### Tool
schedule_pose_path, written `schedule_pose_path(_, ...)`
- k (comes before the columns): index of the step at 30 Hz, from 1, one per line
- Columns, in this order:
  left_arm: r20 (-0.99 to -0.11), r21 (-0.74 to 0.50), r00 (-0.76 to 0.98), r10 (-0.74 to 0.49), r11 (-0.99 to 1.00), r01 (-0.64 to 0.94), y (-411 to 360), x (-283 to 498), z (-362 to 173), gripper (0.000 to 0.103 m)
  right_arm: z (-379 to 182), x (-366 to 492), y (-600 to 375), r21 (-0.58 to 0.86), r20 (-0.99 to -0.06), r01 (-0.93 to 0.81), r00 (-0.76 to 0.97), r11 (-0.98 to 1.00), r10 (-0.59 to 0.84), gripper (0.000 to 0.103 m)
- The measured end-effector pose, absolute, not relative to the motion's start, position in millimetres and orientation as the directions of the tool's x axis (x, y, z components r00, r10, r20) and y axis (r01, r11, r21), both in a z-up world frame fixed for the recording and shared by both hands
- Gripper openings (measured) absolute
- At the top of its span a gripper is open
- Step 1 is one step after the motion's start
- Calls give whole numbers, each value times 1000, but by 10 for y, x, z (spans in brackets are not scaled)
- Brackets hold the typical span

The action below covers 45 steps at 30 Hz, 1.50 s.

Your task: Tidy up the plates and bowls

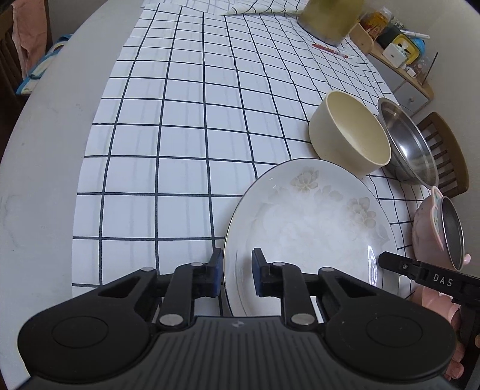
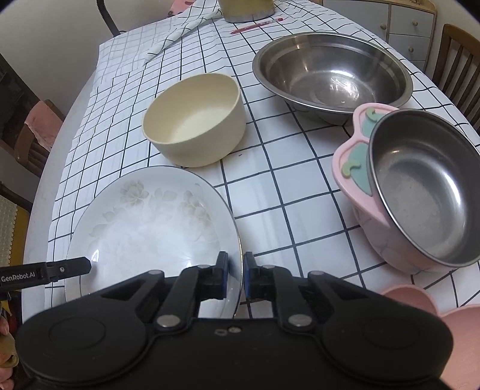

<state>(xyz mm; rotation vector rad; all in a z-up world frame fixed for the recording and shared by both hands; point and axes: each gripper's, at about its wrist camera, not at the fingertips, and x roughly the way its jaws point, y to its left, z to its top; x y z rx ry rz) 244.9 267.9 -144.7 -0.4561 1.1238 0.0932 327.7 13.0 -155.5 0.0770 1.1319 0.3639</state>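
Our "DAS"-marked right gripper (image 2: 235,277) and "GenRobot.AI"-marked left gripper (image 1: 237,274) each straddle opposite rims of the white floral porcelain plate (image 2: 150,228), lying flat; neither visibly clamps.

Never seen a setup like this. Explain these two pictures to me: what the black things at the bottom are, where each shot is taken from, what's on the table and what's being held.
There is no robot. A person holds a hand-operated claw in each hand, and a fisheye camera on each one looks forward along its two fingers. One picture comes from the left claw, the other from the right claw.

Each claw straddles an opposite rim of the same white flowered plate, fingers either side of the edge; the right looks clamped, the left looks slightly gapped.

On the checked tablecloth also stand a cream bowl, a large steel bowl and a pink bowl with a steel lining. A red pen lies farther back.
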Motion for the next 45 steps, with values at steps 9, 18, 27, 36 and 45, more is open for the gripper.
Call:
schedule_pose_path(9, -885, -302, 441, -151, 906, -296, 2675, 2343, -1427, 16, -1547, 3230, 158, 218, -871, -257, 384, 942, 307, 11)
schedule_pose_path(18, -884, -285, 452, -122, 906, -312, 2711, 2082, -1293, 16, -1437, 3039, 219, 217, -865, -285, 387, 934, 319, 11)
schedule_pose_path(27, -878, -266, 472, -75, 897, -353, 2820, 1607, -1054, 16, -1240, 2683, 336, 233, -856, -341, 373, 911, 359, 10)
schedule_pose_path(36, -889, -241, 457, -20, 870, -430, 2995, 1045, -988, 16, -1226, 2212, 468, 261, -854, -425, 318, 867, 413, 10)
schedule_pose_path(45, -907, -222, 420, 9, 838, -497, 3007, 407, -1110, 16, -1315, 1724, 588, 265, -871, -533, 225, 803, 437, 10)
